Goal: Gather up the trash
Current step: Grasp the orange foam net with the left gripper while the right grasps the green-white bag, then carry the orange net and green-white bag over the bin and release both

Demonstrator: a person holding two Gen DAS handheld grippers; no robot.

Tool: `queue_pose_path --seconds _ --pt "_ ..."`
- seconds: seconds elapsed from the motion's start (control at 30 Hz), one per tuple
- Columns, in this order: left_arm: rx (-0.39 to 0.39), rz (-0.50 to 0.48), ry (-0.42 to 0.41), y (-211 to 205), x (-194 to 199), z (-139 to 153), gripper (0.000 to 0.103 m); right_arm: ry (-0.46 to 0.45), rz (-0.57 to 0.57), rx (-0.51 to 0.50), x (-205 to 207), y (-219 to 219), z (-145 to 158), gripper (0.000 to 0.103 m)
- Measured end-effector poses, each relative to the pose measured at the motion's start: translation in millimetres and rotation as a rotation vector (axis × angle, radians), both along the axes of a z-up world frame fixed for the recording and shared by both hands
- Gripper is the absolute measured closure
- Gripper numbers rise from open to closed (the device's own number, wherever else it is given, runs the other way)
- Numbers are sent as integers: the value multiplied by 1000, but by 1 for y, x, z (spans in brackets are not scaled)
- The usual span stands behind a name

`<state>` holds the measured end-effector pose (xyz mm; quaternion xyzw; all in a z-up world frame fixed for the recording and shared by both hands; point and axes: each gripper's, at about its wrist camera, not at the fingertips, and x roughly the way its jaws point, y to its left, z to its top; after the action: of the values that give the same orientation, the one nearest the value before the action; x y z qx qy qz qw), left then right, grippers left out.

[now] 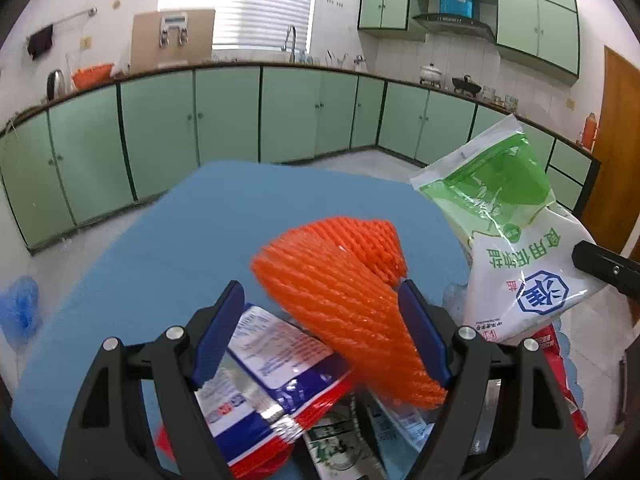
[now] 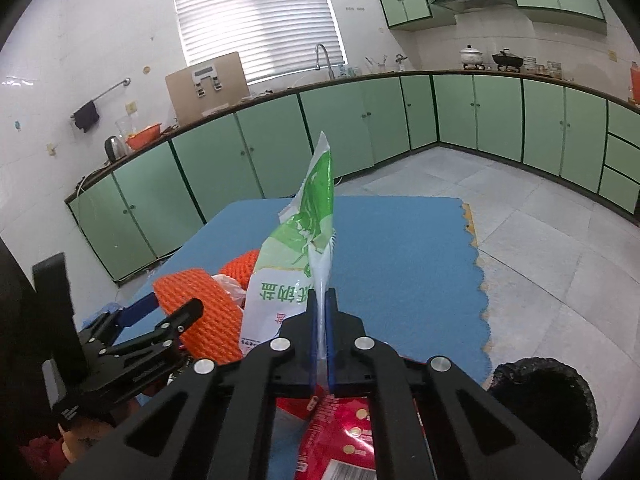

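Observation:
In the left wrist view my left gripper (image 1: 320,288) is open wide over a pile of trash on the blue mat (image 1: 160,240). An orange foam net (image 1: 340,300) stands between its jaws. The net leans on the right pad and is apart from the left one. Under it lie a blue, white and red wrapper (image 1: 272,368) and a green and white carton (image 1: 332,440). My right gripper (image 2: 320,300) is shut on the lower edge of a white and green plastic bag (image 2: 296,248), which stands upright above the pads. The same bag (image 1: 520,248) hangs at the right of the left wrist view.
A red packet (image 2: 344,432) lies under my right gripper. A second orange net (image 2: 240,266) sits behind the first. A bin lined with a black bag (image 2: 544,400) stands on the tiled floor at the lower right. Green kitchen cabinets (image 2: 496,116) line the walls.

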<state>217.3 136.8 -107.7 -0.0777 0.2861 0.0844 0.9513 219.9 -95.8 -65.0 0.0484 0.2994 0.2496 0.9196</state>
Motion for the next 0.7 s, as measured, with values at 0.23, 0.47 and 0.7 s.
queue_pose_path --seconds 0.23,0.47,0.7 --pt "-35 -17 10 -4 6 -5 83 12 -10 5 2 -3 -3 99" --pt "-1 -18 -71 -16 -6 21 93 -2 -22 -1 -6 -6 5 99" --pt "29 -53 -161 -40 -22 57 93 -45 -34 9 -20 -17 24 99"
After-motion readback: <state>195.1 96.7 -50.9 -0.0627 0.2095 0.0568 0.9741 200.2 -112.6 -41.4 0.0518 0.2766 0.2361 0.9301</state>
